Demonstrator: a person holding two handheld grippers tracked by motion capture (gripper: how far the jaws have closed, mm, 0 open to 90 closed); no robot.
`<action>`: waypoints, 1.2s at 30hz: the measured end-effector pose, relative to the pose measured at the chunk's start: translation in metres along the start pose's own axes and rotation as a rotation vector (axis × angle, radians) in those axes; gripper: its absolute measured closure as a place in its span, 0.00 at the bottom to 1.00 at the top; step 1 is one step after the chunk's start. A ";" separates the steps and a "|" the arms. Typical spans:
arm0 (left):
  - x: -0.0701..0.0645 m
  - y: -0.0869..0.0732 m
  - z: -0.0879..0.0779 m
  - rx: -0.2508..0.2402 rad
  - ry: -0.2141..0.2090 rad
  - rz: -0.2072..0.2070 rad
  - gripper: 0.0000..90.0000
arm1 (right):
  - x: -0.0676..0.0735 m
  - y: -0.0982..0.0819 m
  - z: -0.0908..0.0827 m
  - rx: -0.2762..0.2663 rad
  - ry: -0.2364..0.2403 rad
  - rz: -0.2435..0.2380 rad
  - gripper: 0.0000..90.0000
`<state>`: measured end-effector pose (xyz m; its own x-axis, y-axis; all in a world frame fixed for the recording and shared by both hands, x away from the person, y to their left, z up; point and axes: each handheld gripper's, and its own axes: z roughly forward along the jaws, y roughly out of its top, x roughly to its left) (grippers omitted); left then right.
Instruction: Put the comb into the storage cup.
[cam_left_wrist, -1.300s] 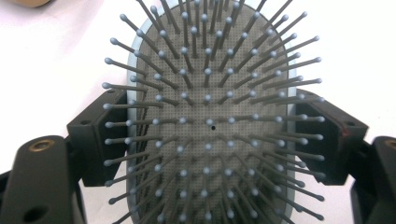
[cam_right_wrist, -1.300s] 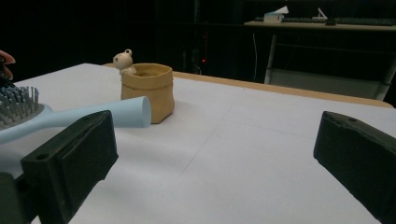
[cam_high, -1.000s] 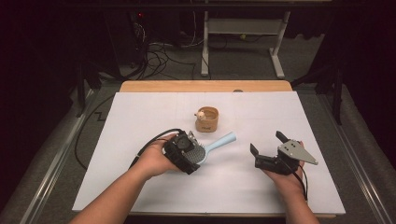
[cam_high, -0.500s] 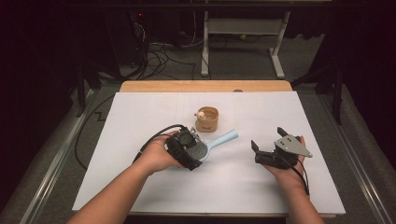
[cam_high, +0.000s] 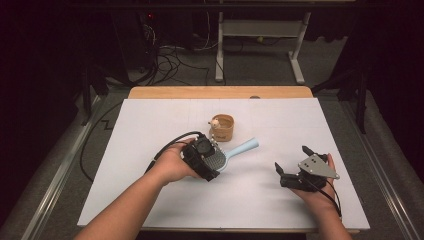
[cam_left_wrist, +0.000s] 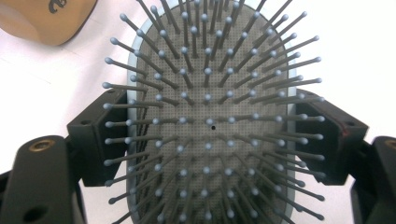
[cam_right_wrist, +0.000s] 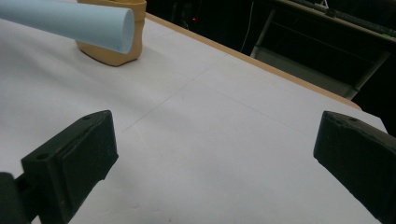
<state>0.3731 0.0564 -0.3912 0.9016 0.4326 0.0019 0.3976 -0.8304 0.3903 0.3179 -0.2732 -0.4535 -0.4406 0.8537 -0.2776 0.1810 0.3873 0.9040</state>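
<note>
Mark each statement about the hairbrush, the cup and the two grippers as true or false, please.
1. The left gripper grips the hairbrush by its head. True.
2. The right gripper holds the brush handle. False: its jaws stand open with nothing between them, apart from the handle.
3. The tan cup stands on the white table cover beyond the brush. True.
4. The hairbrush handle is red. False: it is light blue.
5. The brush bristles face the left gripper's camera. True.

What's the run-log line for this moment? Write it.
left gripper: shut on hairbrush head | right gripper: open, empty | brush handle: points toward right gripper | tan cup: upright behind brush
</note>
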 end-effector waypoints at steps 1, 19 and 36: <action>0.000 0.000 0.000 0.000 -0.003 0.000 0.23 | 0.001 0.000 0.001 0.002 0.002 -0.009 0.00; -0.003 0.002 0.006 0.006 -0.011 0.003 0.22 | 0.024 0.001 0.005 0.038 0.028 -0.185 0.00; -0.006 0.004 0.009 0.012 -0.013 -0.001 0.22 | 0.039 0.003 0.004 0.037 0.024 -0.342 0.00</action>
<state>0.3715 0.0470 -0.3980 0.9031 0.4292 -0.0106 0.4007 -0.8339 0.3796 0.3048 -0.2377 -0.4625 -0.5020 0.6637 -0.5546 0.0509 0.6628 0.7471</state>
